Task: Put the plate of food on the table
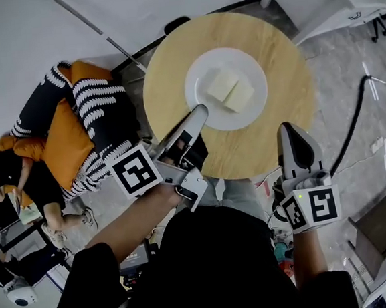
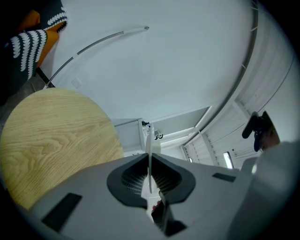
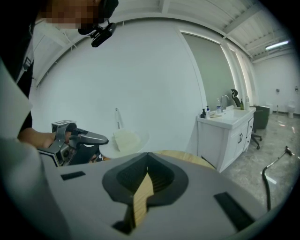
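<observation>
Left claw (image 1: 199,112) is clamped on the white plate (image 1: 249,64), biting the rim on the side of the desk (image 1: 285,135) nearest the person. The left gripper view shows it plainly: the plate's thin edge runs straight down the middle between the two dark pads, which are pressed against it. Two pale blocks of food (image 1: 230,91) lie side by side in the middle of the plate, touching each other. The plate hangs over the centre of the round wooden desk. From the left gripper view a sliver of room shows between rim and wood, so it looks to be just clear of the top rather than resting on it.

Right claw (image 1: 290,129) is at the desk's near right edge, well apart from the plate. Its jaws are drawn together at the tips and grip nothing, with only the desk's wood showing through the slit behind them.

Off the desk's left side are orange and black-striped cushions (image 1: 64,141), with a person (image 1: 13,176) lying beside them. Beyond the desk's far right stands a white cabinet (image 3: 225,133) with bottles on top
</observation>
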`<action>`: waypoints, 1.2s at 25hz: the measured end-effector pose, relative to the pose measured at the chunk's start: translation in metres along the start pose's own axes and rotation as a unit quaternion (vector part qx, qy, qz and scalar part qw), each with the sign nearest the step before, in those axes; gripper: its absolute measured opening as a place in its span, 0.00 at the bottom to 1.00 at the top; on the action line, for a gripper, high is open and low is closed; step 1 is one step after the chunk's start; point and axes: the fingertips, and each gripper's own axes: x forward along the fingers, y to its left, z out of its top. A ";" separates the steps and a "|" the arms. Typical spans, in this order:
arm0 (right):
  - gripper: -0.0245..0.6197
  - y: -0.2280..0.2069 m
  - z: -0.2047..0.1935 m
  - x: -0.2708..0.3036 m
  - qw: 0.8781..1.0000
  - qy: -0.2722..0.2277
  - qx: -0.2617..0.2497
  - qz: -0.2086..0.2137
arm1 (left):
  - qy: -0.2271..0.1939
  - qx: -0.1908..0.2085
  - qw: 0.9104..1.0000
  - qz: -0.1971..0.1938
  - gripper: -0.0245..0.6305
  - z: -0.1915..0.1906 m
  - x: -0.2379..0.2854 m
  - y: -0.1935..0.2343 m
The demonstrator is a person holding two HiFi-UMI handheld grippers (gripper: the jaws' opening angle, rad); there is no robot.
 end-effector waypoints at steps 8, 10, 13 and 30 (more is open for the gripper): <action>0.05 -0.014 -0.027 0.001 1.000 0.023 0.011 -0.007 | 0.016 -0.008 1.000 0.017 0.07 -0.020 0.011 0.032; 0.05 -0.032 -0.039 0.000 1.000 0.026 0.014 -0.006 | 0.024 -0.005 0.999 0.026 0.07 -0.035 0.026 0.046; 0.05 -0.045 -0.050 0.001 0.999 0.032 0.019 -0.008 | 0.036 -0.001 0.999 0.034 0.07 -0.048 0.036 0.061; 0.05 -0.079 -0.107 0.048 0.996 0.075 0.049 -0.015 | 0.089 -0.014 0.991 0.101 0.07 -0.073 0.074 0.170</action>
